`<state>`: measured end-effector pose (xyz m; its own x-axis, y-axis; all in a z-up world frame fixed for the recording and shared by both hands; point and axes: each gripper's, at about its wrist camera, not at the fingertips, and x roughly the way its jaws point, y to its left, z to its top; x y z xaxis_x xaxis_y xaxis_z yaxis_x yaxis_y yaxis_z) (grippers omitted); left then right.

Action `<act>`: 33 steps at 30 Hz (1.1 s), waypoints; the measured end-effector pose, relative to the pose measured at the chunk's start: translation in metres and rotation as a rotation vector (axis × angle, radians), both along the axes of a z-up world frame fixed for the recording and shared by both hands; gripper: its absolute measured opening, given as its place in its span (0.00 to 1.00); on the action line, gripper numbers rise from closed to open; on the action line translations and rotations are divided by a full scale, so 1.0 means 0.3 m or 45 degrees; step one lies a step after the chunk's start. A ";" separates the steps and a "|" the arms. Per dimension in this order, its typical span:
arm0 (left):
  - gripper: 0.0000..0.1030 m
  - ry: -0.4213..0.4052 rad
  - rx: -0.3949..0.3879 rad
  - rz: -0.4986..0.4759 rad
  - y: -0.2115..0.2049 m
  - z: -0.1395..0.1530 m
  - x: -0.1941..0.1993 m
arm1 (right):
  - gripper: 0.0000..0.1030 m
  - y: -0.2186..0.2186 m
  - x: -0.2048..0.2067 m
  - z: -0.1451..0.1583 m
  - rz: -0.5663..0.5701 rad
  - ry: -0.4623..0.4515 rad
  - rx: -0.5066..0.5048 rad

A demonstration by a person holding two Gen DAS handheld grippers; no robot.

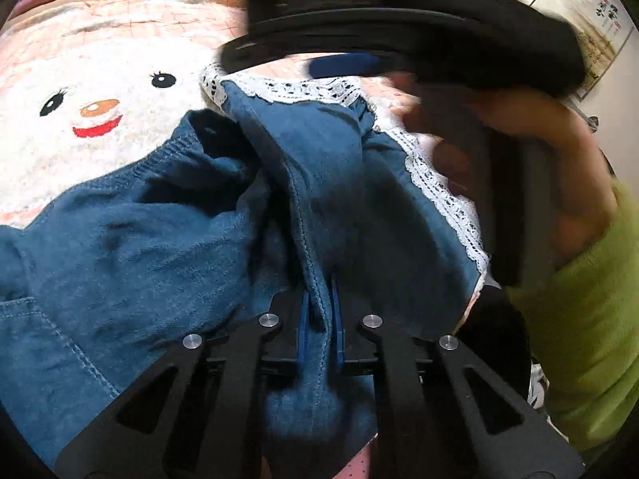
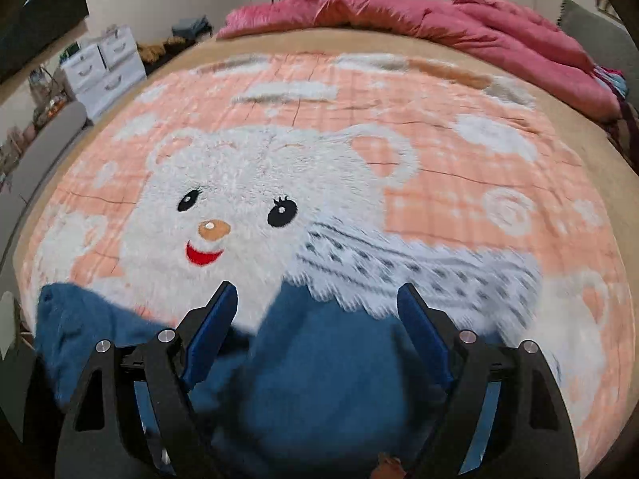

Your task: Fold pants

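Blue lace-hemmed pants [image 1: 167,215], bunched and partly lifted over bear blanket.

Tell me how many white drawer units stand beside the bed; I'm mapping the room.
2, both at the bed's left edge in the right wrist view: a shorter drawer unit in front, a taller drawer unit beside it. Others may be hidden.

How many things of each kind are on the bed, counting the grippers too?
Blue denim pants with white lace trim: 1
Peach fleece blanket with white bear: 1
Pink quilt: 1
Grippers, left gripper and right gripper: 2
Total: 5
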<state>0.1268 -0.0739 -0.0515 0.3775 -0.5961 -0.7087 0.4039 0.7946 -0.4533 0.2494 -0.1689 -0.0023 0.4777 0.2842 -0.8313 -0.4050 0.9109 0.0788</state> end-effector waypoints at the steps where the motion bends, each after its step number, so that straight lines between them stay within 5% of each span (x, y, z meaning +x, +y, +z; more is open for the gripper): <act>1: 0.03 -0.003 -0.012 0.002 0.007 0.004 -0.002 | 0.77 0.024 0.027 -0.013 -0.012 0.015 -0.025; 7: 0.03 -0.019 -0.012 0.023 0.055 0.023 -0.033 | 0.31 0.087 0.160 -0.119 -0.074 0.105 -0.150; 10: 0.03 -0.026 -0.008 0.021 0.044 0.025 -0.039 | 0.10 0.054 0.163 -0.105 -0.070 0.105 -0.046; 20: 0.11 -0.101 0.011 0.001 -0.011 0.022 -0.080 | 0.08 -0.224 0.018 0.116 -0.235 -0.076 0.294; 24: 0.00 -0.164 0.018 -0.015 -0.035 0.038 -0.109 | 0.07 -0.346 -0.066 0.175 -0.313 -0.144 0.403; 29: 0.00 -0.344 0.037 -0.067 -0.048 0.117 -0.179 | 0.07 -0.511 -0.222 0.195 -0.443 -0.189 0.516; 33: 0.00 -0.391 0.087 -0.096 -0.059 0.127 -0.205 | 0.07 -0.610 -0.352 0.167 -0.526 -0.191 0.563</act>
<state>0.0652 -0.0916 -0.0135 0.5366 -0.5854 -0.6077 0.5723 0.7817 -0.2478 0.1439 -0.3519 0.0479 0.7243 0.3530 -0.5923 -0.0617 0.8888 0.4542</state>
